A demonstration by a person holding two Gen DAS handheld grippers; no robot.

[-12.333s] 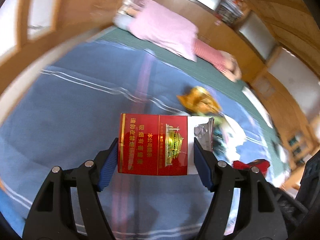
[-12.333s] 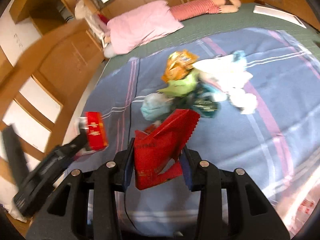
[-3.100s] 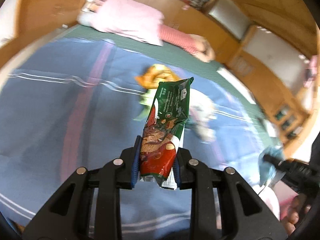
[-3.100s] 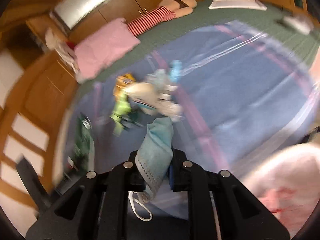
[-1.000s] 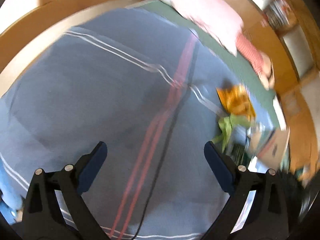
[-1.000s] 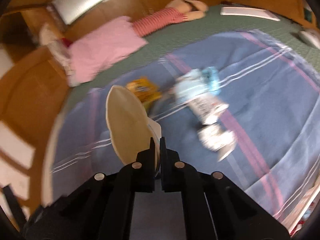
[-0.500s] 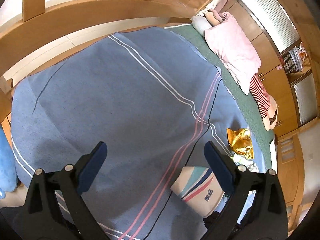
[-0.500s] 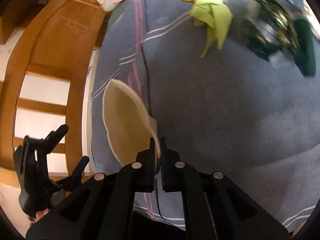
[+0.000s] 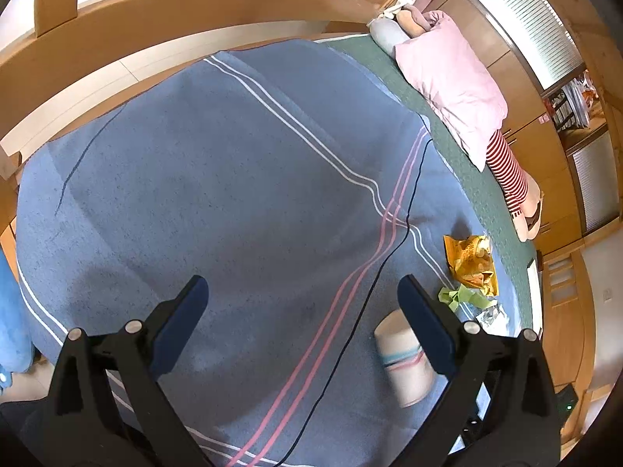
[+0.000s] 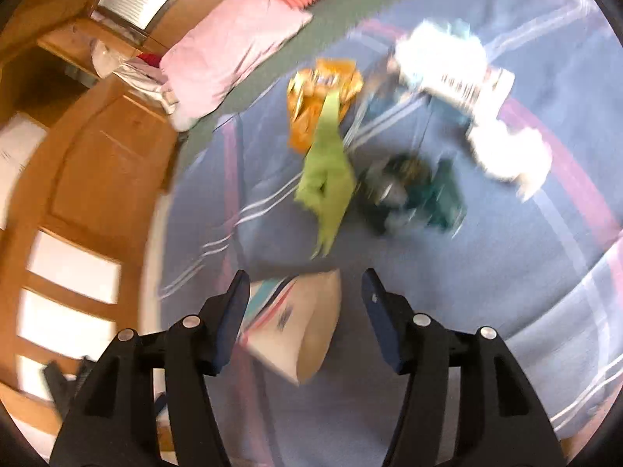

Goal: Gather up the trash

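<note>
A white paper cup (image 10: 296, 325) with blue and pink stripes lies between the open fingers of my right gripper (image 10: 305, 303), free of them; it also shows in the left wrist view (image 9: 405, 362). Beyond it on the blue blanket (image 10: 506, 272) lies trash: a green wrapper (image 10: 329, 179), an orange foil bag (image 10: 319, 93), a dark green packet (image 10: 420, 194) and white crumpled paper (image 10: 459, 74). My left gripper (image 9: 301, 303) is open and empty over bare blanket (image 9: 233, 179). The orange bag (image 9: 471, 258) and green wrapper (image 9: 463, 297) lie to its right.
A pink pillow (image 9: 455, 78) and a striped soft toy (image 9: 514, 186) lie on the green sheet at the far side. A wooden bed rail (image 9: 136, 23) runs along the left edge. Wooden cabinets (image 9: 564, 179) stand behind. A thin black cord (image 9: 389, 260) crosses the blanket.
My right gripper has opened and let go of the paper cup, which now lies on its side. The right view swung back to the trash pile. The left gripper stays open.
</note>
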